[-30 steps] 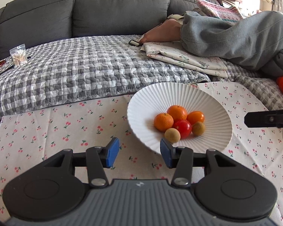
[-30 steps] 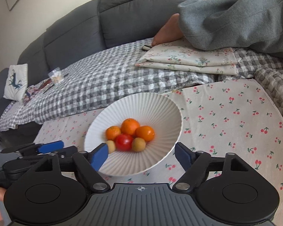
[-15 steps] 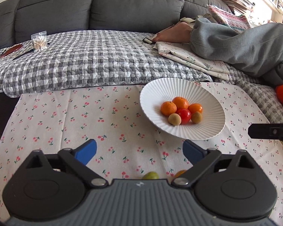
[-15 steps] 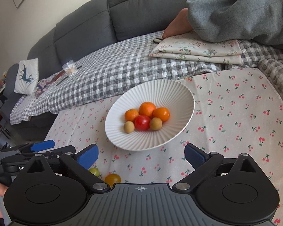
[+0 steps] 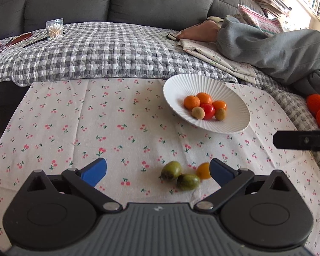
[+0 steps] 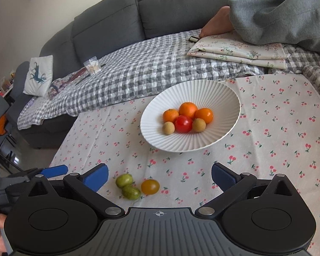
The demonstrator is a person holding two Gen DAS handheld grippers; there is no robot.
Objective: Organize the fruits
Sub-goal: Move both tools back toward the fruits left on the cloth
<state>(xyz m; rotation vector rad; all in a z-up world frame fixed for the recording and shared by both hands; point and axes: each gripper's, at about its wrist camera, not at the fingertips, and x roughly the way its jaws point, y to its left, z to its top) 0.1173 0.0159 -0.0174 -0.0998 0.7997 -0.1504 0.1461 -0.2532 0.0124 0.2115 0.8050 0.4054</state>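
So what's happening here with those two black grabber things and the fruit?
A person is sorting fruit with a hand-held gripper in each hand. The white ribbed bowl already holds three small oranges, a red tomato and two tan round fruits. Two green fruits and a yellow-orange tomato lie loose on the cherry-print cloth. The left gripper and right gripper are both opening wide, gripping nothing, hovering over the loose fruit.

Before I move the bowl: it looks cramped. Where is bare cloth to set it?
Bare cherry-print cloth lies left of the white bowl, toward the checked blanket. Crowded: the green fruits and yellow tomato by the near edge.
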